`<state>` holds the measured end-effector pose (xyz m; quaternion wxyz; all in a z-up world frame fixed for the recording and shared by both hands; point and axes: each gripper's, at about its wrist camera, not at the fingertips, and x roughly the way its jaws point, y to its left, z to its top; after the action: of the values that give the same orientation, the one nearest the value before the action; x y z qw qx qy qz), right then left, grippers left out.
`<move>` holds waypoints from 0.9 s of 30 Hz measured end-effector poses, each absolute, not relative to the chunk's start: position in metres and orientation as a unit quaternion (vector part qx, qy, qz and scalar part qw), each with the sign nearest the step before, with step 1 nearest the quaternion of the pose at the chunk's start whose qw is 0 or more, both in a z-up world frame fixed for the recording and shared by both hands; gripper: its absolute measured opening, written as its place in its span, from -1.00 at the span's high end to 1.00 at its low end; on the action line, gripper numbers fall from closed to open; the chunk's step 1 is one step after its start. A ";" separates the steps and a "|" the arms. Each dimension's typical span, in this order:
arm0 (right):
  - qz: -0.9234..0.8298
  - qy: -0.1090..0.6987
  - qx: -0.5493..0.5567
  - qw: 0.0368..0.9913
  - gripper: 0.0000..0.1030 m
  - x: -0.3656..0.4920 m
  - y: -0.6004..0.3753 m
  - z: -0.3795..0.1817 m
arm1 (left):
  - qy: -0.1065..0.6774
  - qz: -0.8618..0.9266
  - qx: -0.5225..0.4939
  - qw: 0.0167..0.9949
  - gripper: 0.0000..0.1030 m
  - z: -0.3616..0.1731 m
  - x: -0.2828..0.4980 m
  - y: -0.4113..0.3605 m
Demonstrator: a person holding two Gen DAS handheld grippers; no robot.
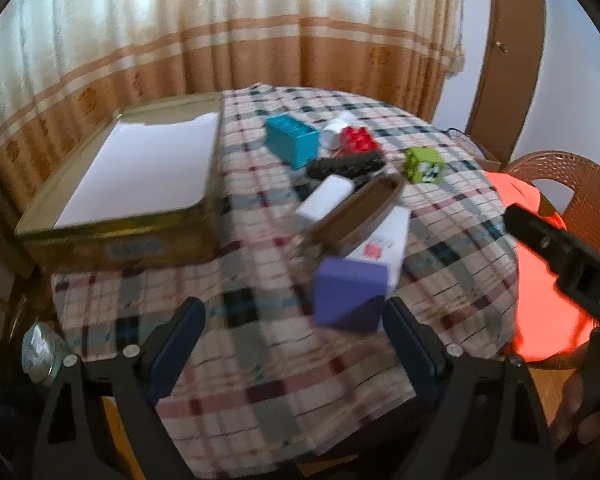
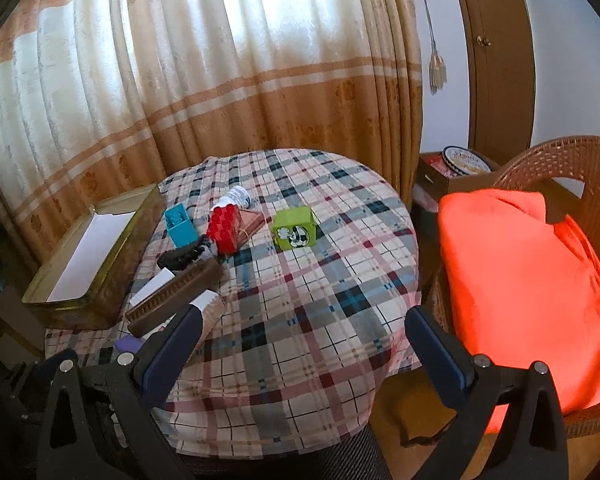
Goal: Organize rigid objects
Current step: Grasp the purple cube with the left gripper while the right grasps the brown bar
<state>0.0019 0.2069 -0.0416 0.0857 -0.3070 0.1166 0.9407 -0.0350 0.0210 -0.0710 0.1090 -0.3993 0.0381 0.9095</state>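
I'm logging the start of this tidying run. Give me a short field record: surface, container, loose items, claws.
surface: round table with plaid cloth
container: open gold tin, white-lined, nothing in it, left edge of table
loose items: purple box, teal box, red brick block, green cube standing apart
left claw: open, holding nothing
right claw: open, holding nothing

We see a plaid tablecloth [image 2: 300,300], a green cube [image 2: 294,227] at one o'clock of red bricks [image 2: 224,228], and an orange cushion [image 2: 520,280].
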 end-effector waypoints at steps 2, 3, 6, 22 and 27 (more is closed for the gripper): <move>0.940 0.118 -0.308 0.083 -0.99 0.001 0.209 -0.043 | 0.042 0.907 -0.403 0.114 -0.77 -0.072 -0.040 0.027; 0.940 0.118 -0.309 0.083 -0.99 0.001 0.210 -0.043 | 0.041 0.905 -0.406 0.119 -0.74 -0.075 -0.044 0.030; 0.940 0.119 -0.310 0.079 -0.99 0.000 0.211 -0.043 | 0.042 0.897 -0.421 0.128 -0.54 -0.083 -0.054 0.033; 0.929 0.132 -0.339 0.068 -0.99 -0.017 0.207 -0.055 | 0.004 0.886 -0.434 0.163 0.24 -0.088 -0.065 0.011; 0.925 0.133 -0.354 0.041 -0.99 -0.023 0.196 -0.062 | 0.006 0.892 -0.422 0.162 0.24 -0.078 -0.059 -0.002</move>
<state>-0.0231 0.1956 -0.0625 0.0410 -0.3538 0.1327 0.9250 -0.0591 -0.0017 -0.0780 0.1621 -0.4216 0.0059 0.8922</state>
